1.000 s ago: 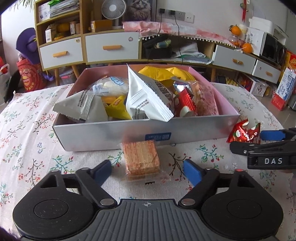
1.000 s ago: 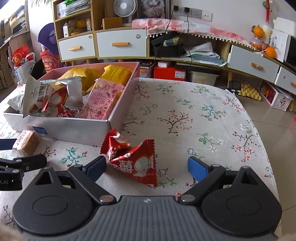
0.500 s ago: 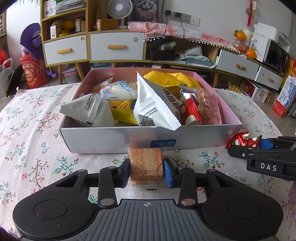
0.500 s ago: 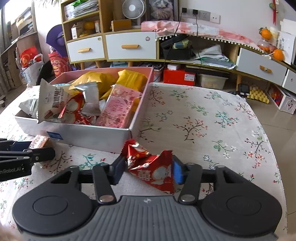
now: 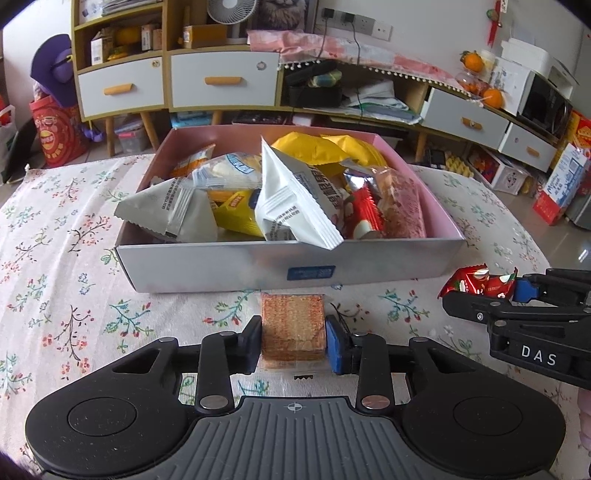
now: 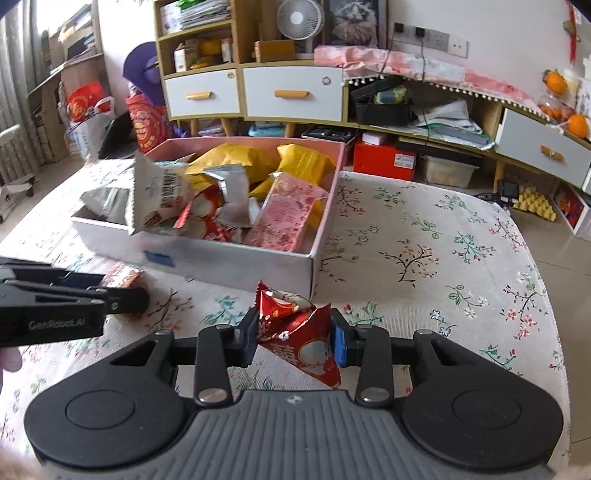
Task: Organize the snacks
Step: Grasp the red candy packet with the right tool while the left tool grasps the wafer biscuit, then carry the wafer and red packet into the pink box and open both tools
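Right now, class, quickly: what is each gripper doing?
Left gripper: closed on the wafer pack.
Right gripper: closed on the red snack packet.

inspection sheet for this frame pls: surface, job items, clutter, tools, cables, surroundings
Surface: table with floral cloth, flat.
Job's things: pink box heaped with snack packets, a white packet overhanging its front wall; wrapped wafer biscuit and red foil snack outside the box, in front of it.
Clutter: nothing seen on the cloth beyond these.
Grippers: left tool shut on the wafer biscuit; right tool shut on the red foil snack.
Cables: black leads run from the wall sockets down to the low shelf; none on the table.
Surroundings: drawer cabinet, fan, oranges, red bag on the floor.
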Motion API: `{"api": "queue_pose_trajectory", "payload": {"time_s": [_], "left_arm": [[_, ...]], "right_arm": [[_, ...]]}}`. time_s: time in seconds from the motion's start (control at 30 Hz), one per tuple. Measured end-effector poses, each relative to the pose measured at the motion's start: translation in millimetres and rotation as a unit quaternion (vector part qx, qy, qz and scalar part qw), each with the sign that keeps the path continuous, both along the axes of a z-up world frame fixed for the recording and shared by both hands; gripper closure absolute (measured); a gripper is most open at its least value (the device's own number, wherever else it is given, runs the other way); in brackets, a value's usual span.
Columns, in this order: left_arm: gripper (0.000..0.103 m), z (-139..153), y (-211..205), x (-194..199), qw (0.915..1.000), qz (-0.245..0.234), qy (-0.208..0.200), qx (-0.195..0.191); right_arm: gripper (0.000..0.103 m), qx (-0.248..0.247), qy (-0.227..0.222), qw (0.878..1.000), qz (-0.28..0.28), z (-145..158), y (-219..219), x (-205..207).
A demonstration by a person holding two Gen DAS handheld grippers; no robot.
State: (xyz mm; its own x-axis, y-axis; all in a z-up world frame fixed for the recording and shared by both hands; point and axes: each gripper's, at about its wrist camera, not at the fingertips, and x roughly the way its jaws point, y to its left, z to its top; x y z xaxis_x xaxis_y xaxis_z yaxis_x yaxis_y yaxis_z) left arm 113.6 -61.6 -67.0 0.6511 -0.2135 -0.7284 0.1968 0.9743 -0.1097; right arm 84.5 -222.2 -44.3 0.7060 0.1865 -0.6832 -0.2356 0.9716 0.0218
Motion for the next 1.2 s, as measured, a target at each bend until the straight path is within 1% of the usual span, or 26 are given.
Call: {"api": "queue_pose_trajectory", "payload": {"time_s": [0.23, 0.33, 0.47, 0.63, 0.83, 1.0, 1.2], "left_arm": [[0.071, 12.3, 3.6, -6.0, 0.9998, -0.014, -0.001, -0.016], [0.071, 20.1, 5.2, -11.3, 0.9995, -0.023, -0.01, -0.019], [0.071, 36.8, 8.0, -18.6, 0.9986, -0.036, -0.034, -0.02], [0.071, 55.6, 17.7, -17.0, 0.9976, -0.033, -0.053, -0.031], [0.071, 67.2, 34.5, 10.5, 0.9974, -0.007, -0.058, -0.041], [0.071, 74.4, 43.4, 47.1, 0.9974, 0.006, -0.057, -0.043], [0.071, 72.0, 47.7, 88.9, 0.9977, 0.015, -0.049, -0.044]], "right_arm": [[0.068, 0.006, -0.005, 1.0, -0.003, 9.3, -0.6, -5.5], [0.068, 0.033, -0.009, 0.999, -0.013, 17.8, -4.1, -3.8], [0.068, 0.059, -0.019, 0.998, -0.026, 27.0, -5.4, -0.4], [0.068, 0.078, -0.022, 0.996, -0.041, 32.6, -3.2, 7.1], [0.068, 0.102, -0.021, 0.992, -0.065, 39.1, -1.0, 22.3], [0.068, 0.135, -0.014, 0.988, -0.078, 41.8, 0.8, 44.2], [0.067, 0.144, -0.009, 0.986, -0.085, 43.9, 10.3, 75.9]]}}
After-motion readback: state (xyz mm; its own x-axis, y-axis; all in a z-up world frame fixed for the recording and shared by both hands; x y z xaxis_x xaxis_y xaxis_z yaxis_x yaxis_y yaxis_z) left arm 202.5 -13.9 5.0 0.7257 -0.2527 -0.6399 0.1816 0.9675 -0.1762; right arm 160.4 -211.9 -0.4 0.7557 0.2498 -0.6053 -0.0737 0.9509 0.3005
